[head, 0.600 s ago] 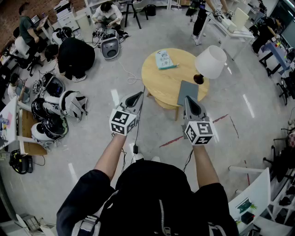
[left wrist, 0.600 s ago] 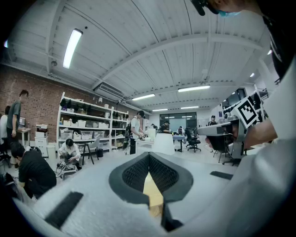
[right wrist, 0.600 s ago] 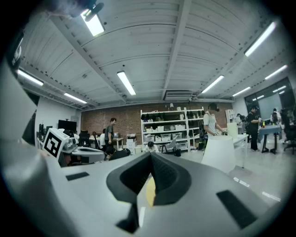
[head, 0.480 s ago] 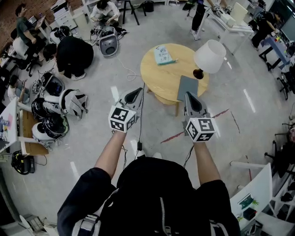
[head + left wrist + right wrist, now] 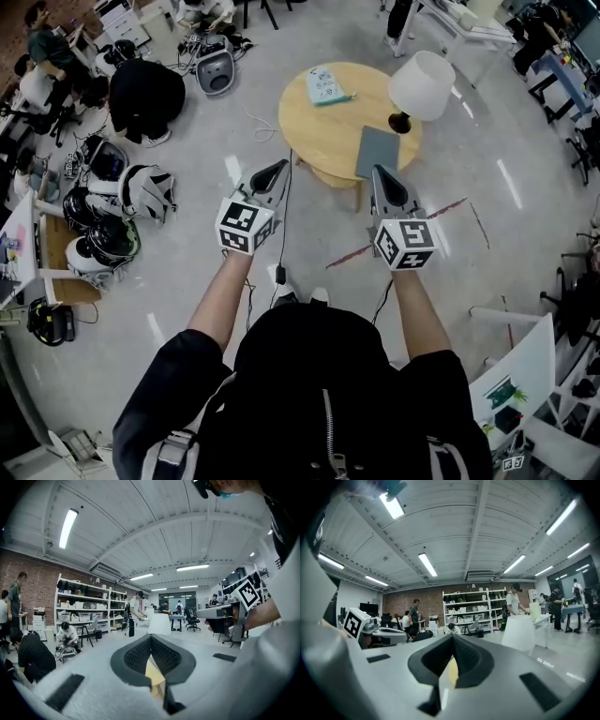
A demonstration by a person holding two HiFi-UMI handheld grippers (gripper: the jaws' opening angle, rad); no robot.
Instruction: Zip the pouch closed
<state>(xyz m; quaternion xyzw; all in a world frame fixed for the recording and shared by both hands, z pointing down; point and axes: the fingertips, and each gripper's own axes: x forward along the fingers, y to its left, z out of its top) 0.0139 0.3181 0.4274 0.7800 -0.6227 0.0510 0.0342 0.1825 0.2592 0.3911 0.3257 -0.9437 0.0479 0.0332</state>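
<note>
Pouch: likely grey flat item on table, ahead of both claws, untouched. Left claw and right claw pinched together, empty. Approach step. Next: reach in, open up, find zipper pull.

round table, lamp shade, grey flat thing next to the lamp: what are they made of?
round table: looks like light wood or veneer, matte; pale tan top with no glare.
lamp shade: white, likely fabric or paper; even, dull surface.
grey pouch: probably fabric, matte; flat and uniformly grey, too small to see weave.
</note>
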